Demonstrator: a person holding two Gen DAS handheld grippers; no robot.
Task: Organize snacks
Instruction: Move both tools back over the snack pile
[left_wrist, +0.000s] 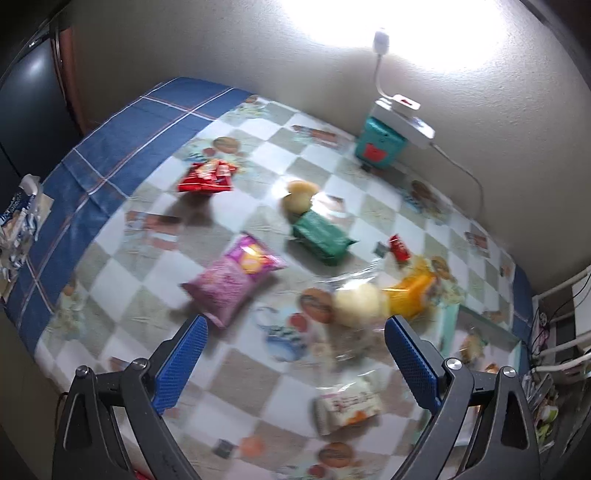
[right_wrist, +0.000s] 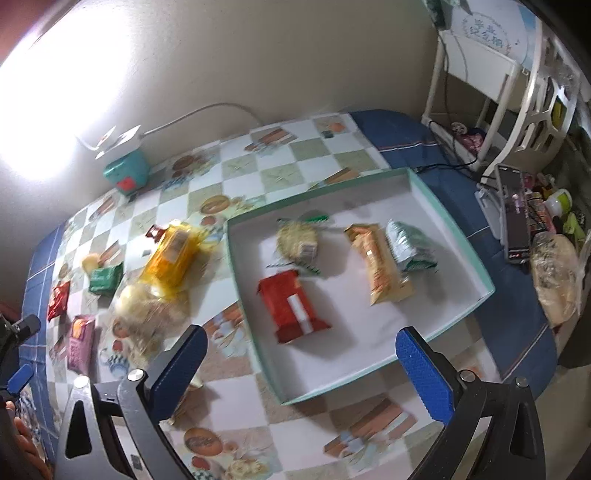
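My left gripper (left_wrist: 295, 350) is open and empty above the checked tablecloth. Ahead of it lie a pink bag (left_wrist: 232, 277), a green pack (left_wrist: 321, 236), a red bag (left_wrist: 207, 177), a small red packet (left_wrist: 399, 247), a pale round snack in clear wrap (left_wrist: 358, 302), an orange pack (left_wrist: 410, 291) and a white packet (left_wrist: 347, 402). My right gripper (right_wrist: 301, 363) is open and empty over the near edge of a shallow teal-rimmed box (right_wrist: 454, 229). The box holds a red pack (right_wrist: 291, 306), a tan bar (right_wrist: 376, 266), a silver-green bag (right_wrist: 410, 243) and a noodle-like round snack (right_wrist: 295, 240).
A teal box with a white power strip and lamp (left_wrist: 380, 144) stands by the wall. The table's blue cloth edge (left_wrist: 110, 147) runs along the left. A white rack with clutter (right_wrist: 517, 110) stands to the right of the table. The left gripper shows at the far left of the right wrist view (right_wrist: 22, 350).
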